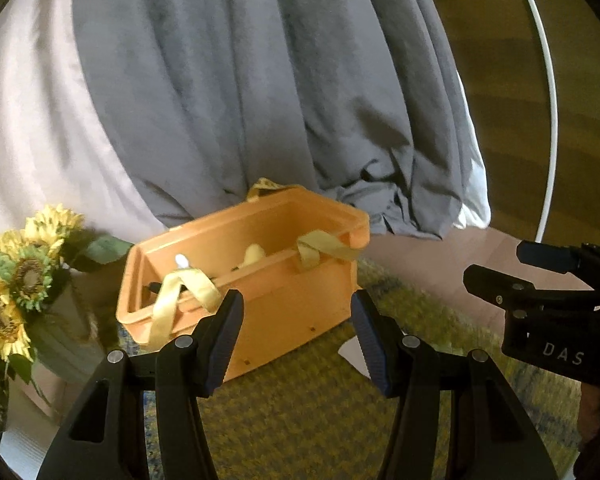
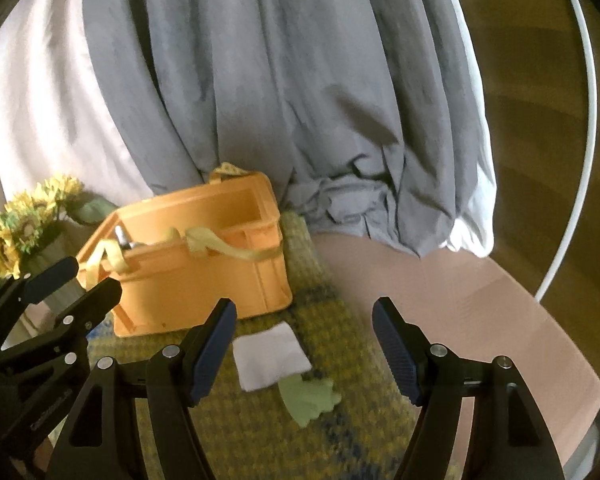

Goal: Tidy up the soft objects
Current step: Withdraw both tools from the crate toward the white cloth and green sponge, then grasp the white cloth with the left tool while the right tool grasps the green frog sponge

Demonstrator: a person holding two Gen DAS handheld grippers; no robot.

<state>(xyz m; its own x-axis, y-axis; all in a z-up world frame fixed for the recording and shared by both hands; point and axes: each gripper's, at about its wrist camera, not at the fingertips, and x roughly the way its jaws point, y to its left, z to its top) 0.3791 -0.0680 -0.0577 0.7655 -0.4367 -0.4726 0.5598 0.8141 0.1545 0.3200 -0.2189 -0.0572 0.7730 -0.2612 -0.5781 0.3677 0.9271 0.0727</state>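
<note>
Here, both the left gripper (image 1: 298, 312) and the right gripper (image 2: 304, 318) are held with jaws apart and empty above a yellow mat (image 2: 340, 312), where a white cloth (image 2: 270, 356) and a green cloth (image 2: 308, 398) lie before an orange crate (image 2: 188, 276).

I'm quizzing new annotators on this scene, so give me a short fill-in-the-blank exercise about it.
1. The crate on the mat is coloured ____.
2. The white cloth lies beside a ____ cloth.
3. Left of the crate stands a pot of ____.
4. Both the left gripper and the right gripper hold ____.

Missing words: orange; green; sunflowers; nothing
</note>
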